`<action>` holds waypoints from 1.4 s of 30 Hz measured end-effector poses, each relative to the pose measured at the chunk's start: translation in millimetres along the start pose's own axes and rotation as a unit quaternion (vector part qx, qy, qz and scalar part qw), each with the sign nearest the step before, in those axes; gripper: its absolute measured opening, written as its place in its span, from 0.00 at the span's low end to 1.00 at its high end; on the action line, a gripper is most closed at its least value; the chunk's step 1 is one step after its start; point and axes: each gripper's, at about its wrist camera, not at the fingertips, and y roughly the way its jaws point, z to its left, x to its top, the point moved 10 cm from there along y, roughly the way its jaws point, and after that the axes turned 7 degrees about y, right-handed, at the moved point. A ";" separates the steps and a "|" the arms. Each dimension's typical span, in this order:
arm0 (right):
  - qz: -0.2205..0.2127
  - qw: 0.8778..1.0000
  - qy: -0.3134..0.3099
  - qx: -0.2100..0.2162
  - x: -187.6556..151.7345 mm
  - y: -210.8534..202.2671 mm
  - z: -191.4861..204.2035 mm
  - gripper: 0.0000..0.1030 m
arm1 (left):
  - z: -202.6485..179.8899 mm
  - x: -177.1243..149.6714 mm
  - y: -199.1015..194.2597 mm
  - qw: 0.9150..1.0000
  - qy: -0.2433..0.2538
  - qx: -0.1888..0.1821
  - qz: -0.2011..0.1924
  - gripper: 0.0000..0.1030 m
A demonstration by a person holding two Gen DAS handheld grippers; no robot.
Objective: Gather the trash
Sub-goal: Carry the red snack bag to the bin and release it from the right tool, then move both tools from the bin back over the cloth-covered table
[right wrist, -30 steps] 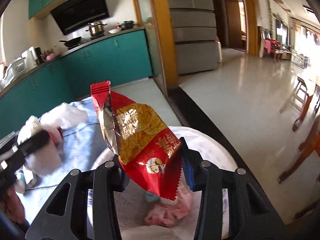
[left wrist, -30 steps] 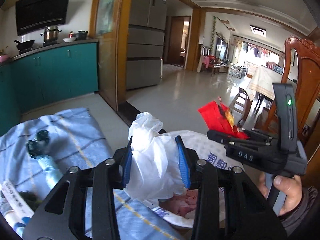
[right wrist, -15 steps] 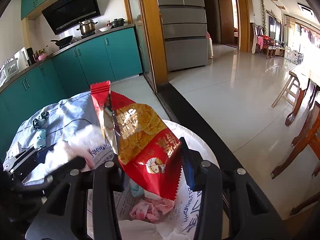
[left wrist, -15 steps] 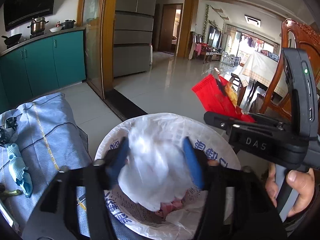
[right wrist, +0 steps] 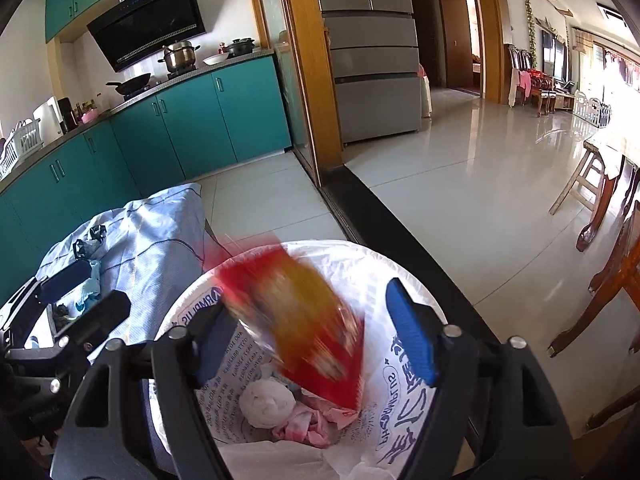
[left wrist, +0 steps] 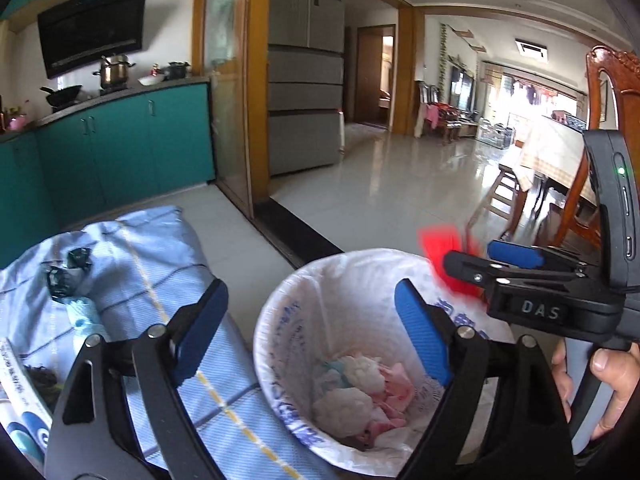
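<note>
A trash bin lined with a white printed bag (left wrist: 280, 320) (right wrist: 404, 412) stands below both grippers. White and pink crumpled tissues (left wrist: 352, 388) (right wrist: 268, 400) lie in it. My left gripper (left wrist: 312, 320) is open and empty over the bin. My right gripper (right wrist: 312, 332) is open; a red and gold snack wrapper (right wrist: 304, 320), blurred, is dropping between its fingers into the bin. The wrapper shows as a red blur in the left wrist view (left wrist: 440, 248).
A table with a blue striped cloth (left wrist: 132, 264) (right wrist: 160, 232) lies left of the bin, with dark wrappers (left wrist: 66, 270), a crumpled blue wrapper (left wrist: 80, 312) and a printed packet (left wrist: 16, 392). Teal cabinets (right wrist: 180, 128) stand behind. A wooden chair (left wrist: 600, 152) is at right.
My left gripper opened and the white tissue wad fell into the bin. My right gripper opened and the red wrapper is falling out of it.
</note>
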 end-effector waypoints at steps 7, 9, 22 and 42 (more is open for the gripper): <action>-0.001 1.000 -0.007 0.019 3.5 1.3 22.9 0.78 | 26.4 4.2 -16.1 0.999 0.003 0.037 -0.010 0.84; 0.000 1.000 -0.014 0.026 3.6 2.4 33.1 0.79 | 37.8 4.8 -22.2 0.998 0.006 0.053 -0.013 0.84; 0.054 0.989 -0.064 0.121 -22.6 46.0 162.3 0.82 | 251.6 -40.3 -107.3 0.962 -0.127 0.243 0.012 0.87; 0.143 0.958 -0.169 0.183 -101.4 101.9 331.3 0.78 | 349.5 -158.5 -157.4 0.942 -0.244 0.191 0.125 0.87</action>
